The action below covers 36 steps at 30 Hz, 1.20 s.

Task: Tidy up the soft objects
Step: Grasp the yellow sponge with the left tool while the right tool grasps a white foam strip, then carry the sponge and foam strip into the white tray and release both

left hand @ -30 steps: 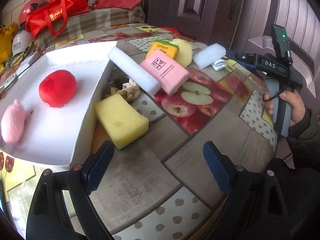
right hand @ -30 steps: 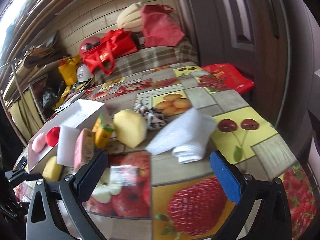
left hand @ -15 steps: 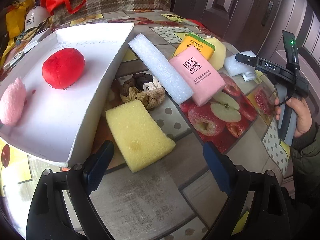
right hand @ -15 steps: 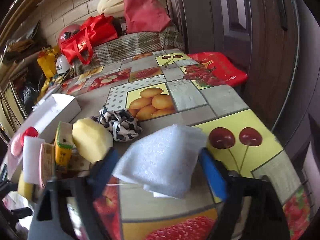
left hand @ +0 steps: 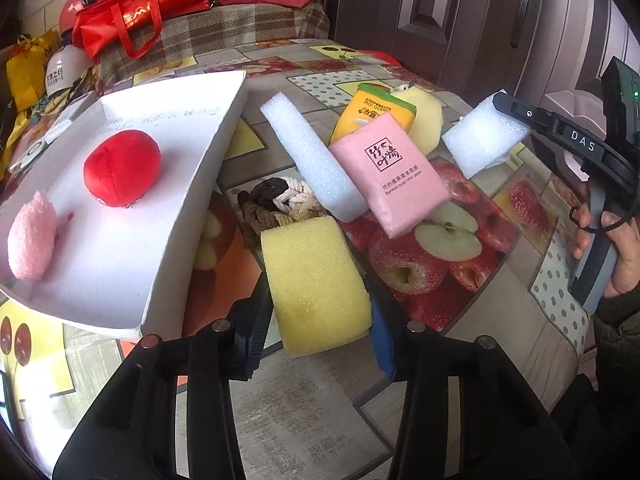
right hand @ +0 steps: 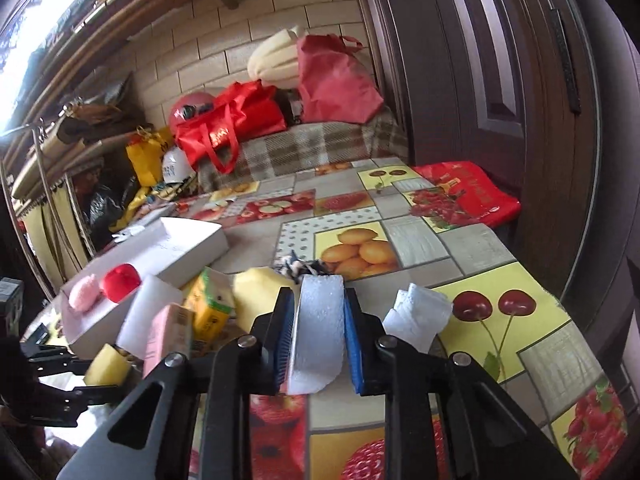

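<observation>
My left gripper [left hand: 316,312] is shut on the yellow sponge [left hand: 316,284], held beside the white box [left hand: 188,216]. The box holds a red plush ball [left hand: 120,168] and a pink fluffy toy [left hand: 30,236]. My right gripper [right hand: 319,328] is shut on a white foam block [right hand: 319,332], lifted above the table; it also shows in the left wrist view [left hand: 484,140]. On the table lie a long white foam bar [left hand: 312,164], a pink tissue pack [left hand: 396,172], a yellow-green pack [left hand: 376,110], a pale yellow sponge [left hand: 428,116] and a braided rope knot [left hand: 280,200].
A folded white tissue [right hand: 420,316] lies right of my right gripper. A black-and-white scrunchie [right hand: 300,268] lies behind the foam. A red bag [right hand: 468,196] sits at the table's far right edge. Red bags [left hand: 136,12] and a door stand behind.
My left gripper moved forward and closed on the yellow sponge. My right gripper closed on the white foam block and lifted it off the folded tissue.
</observation>
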Tool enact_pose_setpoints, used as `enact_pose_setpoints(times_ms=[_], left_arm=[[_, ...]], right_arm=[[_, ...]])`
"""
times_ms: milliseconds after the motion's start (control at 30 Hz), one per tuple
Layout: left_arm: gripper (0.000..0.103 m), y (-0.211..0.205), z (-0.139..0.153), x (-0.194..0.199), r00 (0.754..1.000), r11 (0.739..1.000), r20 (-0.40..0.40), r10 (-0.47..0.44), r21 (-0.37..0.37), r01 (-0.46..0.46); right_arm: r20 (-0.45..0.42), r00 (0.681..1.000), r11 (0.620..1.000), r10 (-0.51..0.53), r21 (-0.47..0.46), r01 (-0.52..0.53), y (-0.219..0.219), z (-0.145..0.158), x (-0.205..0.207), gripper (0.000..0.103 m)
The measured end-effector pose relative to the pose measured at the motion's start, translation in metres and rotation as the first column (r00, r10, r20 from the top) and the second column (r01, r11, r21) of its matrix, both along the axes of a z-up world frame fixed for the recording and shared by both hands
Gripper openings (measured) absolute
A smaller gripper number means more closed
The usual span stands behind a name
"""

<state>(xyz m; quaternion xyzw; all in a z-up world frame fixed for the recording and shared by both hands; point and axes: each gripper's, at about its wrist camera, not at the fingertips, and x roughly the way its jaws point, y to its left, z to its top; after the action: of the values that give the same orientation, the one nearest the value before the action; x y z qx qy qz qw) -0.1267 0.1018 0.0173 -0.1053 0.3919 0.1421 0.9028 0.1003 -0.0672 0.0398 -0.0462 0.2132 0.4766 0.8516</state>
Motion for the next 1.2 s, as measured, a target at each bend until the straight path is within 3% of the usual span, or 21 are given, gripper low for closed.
enact_pose_setpoints(times_ms=[167, 333, 433, 600, 633, 667, 733, 833, 933, 967, 1033, 1100, 1200], left_arm=[[0.043, -0.014, 0.017, -0.014, 0.994, 0.997, 0.103, -0.031, 0.079, 0.023], [0.043, -0.008, 0.031, -0.034, 0.972, 0.992, 0.234, 0.001, 0.123, -0.030], [0.043, 0.004, 0.034, -0.044, 0.961, 0.991, 0.276, 0.035, 0.116, -0.069], [0.043, 0.011, 0.034, -0.049, 0.953, 0.993, 0.298, 0.063, 0.079, -0.091], [0.043, 0.010, 0.033, -0.049, 0.952, 0.993, 0.299, 0.062, 0.079, -0.090], [0.043, 0.010, 0.033, -0.048, 0.953, 0.993, 0.298, 0.059, 0.077, -0.085], [0.043, 0.011, 0.031, -0.046, 0.954, 0.995, 0.294, 0.058, 0.064, -0.080], [0.043, 0.014, 0.030, -0.047, 0.952, 0.996, 0.299, 0.062, 0.049, -0.080], [0.043, 0.014, 0.030, -0.048, 0.951, 0.996, 0.303, 0.065, 0.043, -0.081], [0.043, 0.015, 0.030, -0.049, 0.951, 0.996, 0.304, 0.064, 0.044, -0.081], [0.043, 0.015, 0.031, -0.049, 0.950, 0.996, 0.306, 0.065, 0.046, -0.082], [0.043, 0.015, 0.032, -0.051, 0.946, 0.995, 0.316, 0.070, 0.048, -0.090], [0.043, 0.016, 0.033, -0.056, 0.937, 0.991, 0.338, 0.086, 0.067, -0.115]], right_arm=[[0.018, 0.999, 0.996, 0.044, 0.079, -0.045, -0.008, 0.006, -0.021, 0.023], [0.017, 0.997, 0.991, 0.079, 0.108, -0.081, -0.010, 0.005, -0.034, 0.020], [0.017, 0.995, 0.991, 0.096, 0.093, -0.097, -0.008, 0.004, -0.041, 0.020], [0.010, 1.000, 0.999, 0.015, 0.029, -0.016, -0.002, 0.002, -0.034, 0.025], [0.004, 1.000, 1.000, -0.001, 0.010, 0.001, 0.000, 0.001, -0.029, 0.037], [-0.002, 1.000, 1.000, -0.016, -0.011, 0.016, 0.003, 0.001, -0.025, 0.059], [-0.013, 1.000, 0.998, -0.027, -0.051, 0.026, 0.009, -0.003, -0.017, 0.080], [-0.019, 1.000, 0.993, -0.005, -0.116, 0.003, 0.027, -0.010, -0.009, 0.079], [0.001, 1.000, 0.987, -0.015, -0.162, 0.015, 0.046, -0.015, -0.002, 0.073], [-0.004, 1.000, 0.985, -0.013, -0.175, 0.012, 0.052, -0.017, 0.001, 0.054], [-0.034, 0.999, 0.978, 0.008, -0.207, -0.015, 0.062, -0.022, 0.007, 0.028], [-0.023, 1.000, 0.981, 0.001, -0.192, -0.005, 0.057, -0.021, 0.005, 0.018], [-0.026, 1.000, 0.994, 0.001, -0.106, -0.004, 0.038, -0.015, -0.002, 0.018]])
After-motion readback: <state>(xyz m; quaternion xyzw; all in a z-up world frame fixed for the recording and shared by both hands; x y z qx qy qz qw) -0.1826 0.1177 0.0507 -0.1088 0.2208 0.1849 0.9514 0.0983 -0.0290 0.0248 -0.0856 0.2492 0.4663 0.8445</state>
